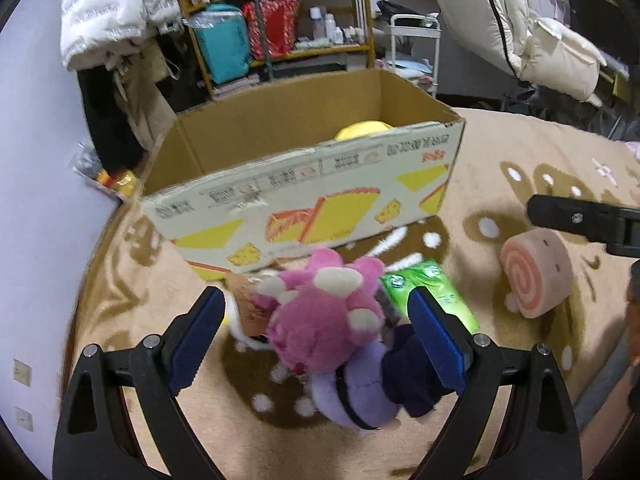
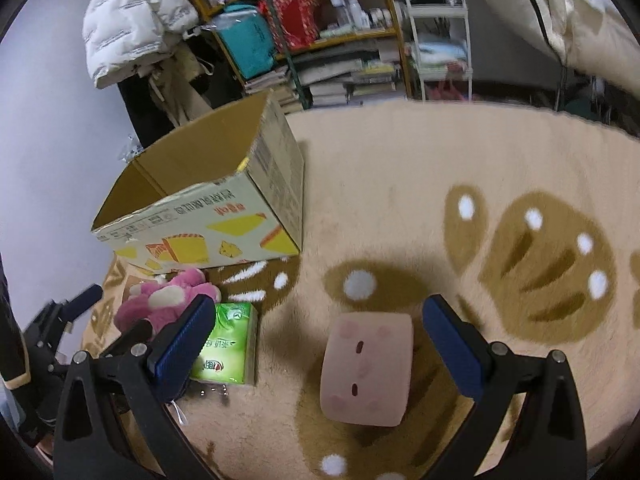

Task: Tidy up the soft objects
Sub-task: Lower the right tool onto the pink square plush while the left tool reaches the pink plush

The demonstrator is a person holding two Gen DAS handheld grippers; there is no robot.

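Note:
A pink plush toy lies on the beige blanket on top of a purple plush. My left gripper stands open around the pink plush, its blue pads apart from it. A pink swirl-roll cushion lies between the wide-open fingers of my right gripper; the pads do not touch it. That cushion also shows in the left wrist view, under the right gripper's finger. A cardboard box stands open behind the toys, with something yellow inside.
A green tissue pack lies between the pink plush and the cushion. Behind the box are a cluttered shelf, a white jacket and a white cart. The blanket stretches right of the box.

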